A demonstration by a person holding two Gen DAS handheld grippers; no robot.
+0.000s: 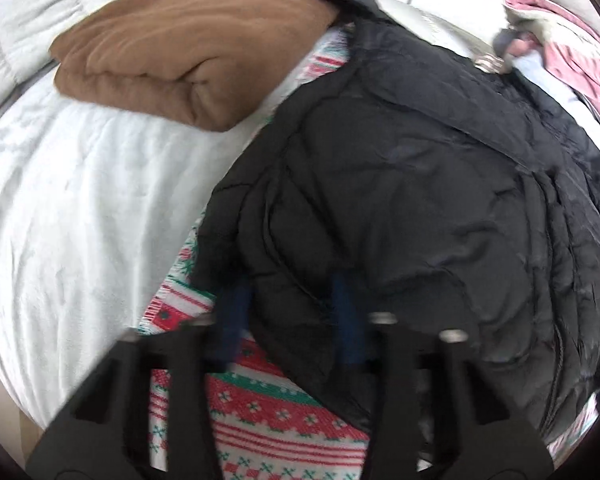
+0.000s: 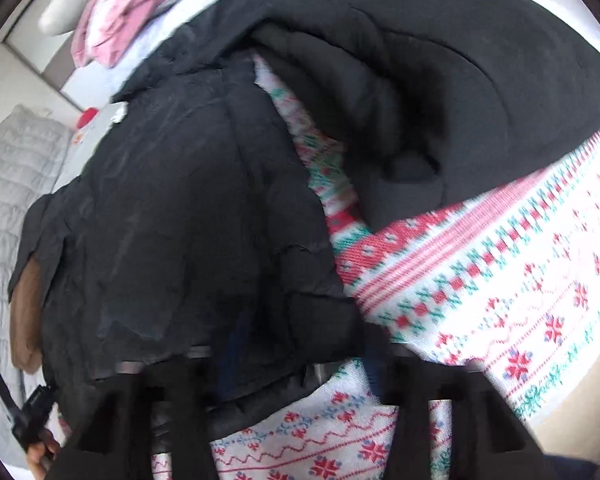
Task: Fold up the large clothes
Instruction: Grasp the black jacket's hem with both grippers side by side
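jacket (image 1: 400, 184): black quilted, slight sheen | blanket (image 2: 480, 280): patterned knit

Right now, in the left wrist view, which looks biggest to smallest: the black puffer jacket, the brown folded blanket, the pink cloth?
1. black puffer jacket, though it lies nearest the camera
2. brown folded blanket
3. pink cloth, partly cut off at the frame edge, so its true size is unsure

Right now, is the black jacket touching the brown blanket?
Touching. In the left wrist view the black jacket drapes over the far edge of the folded brown blanket, with no gap between them.
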